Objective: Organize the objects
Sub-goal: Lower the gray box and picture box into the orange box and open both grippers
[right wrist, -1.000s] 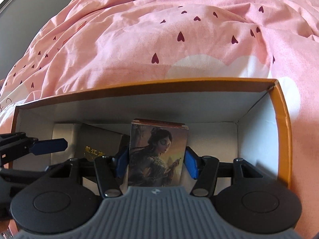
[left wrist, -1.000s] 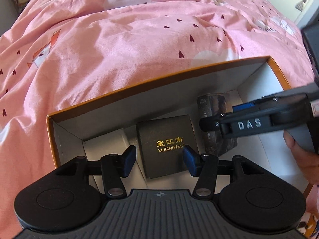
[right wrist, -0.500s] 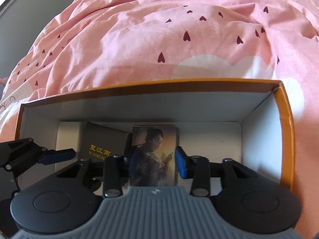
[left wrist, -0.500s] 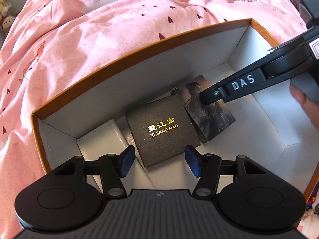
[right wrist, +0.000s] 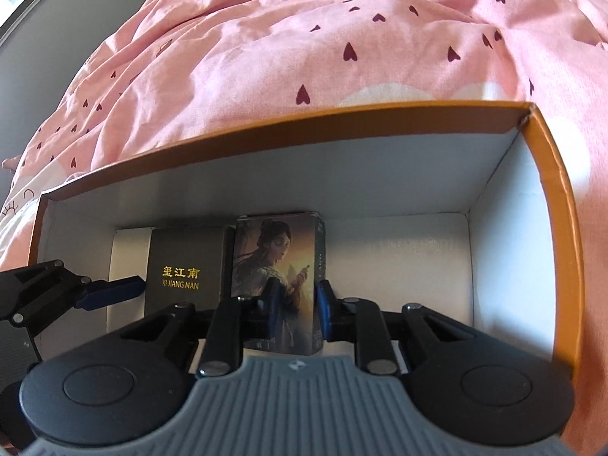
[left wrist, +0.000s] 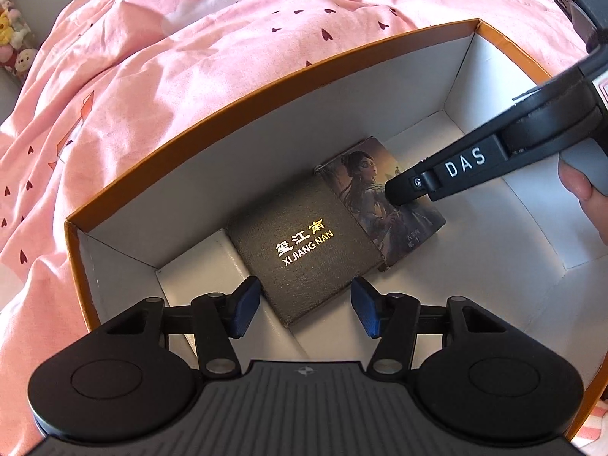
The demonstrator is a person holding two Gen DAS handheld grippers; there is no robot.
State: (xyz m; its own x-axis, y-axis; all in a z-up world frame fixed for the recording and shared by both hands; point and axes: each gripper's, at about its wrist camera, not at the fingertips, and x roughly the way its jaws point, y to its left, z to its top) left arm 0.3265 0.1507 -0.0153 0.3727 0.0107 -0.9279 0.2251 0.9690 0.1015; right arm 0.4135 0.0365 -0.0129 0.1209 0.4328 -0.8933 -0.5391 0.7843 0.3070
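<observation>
Alongside, pink duvet (left wrist: 212, 76) around box (left wrist: 266, 91)

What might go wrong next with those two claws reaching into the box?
1. The right gripper has just been closing its jaws. They now stand narrower than the picture box and seem to grip nothing, so they may only shove it against the dark box.
2. The left gripper, jaws open, hangs over that dark box close by. The two tools might bump inside the orange-rimmed carton.
</observation>
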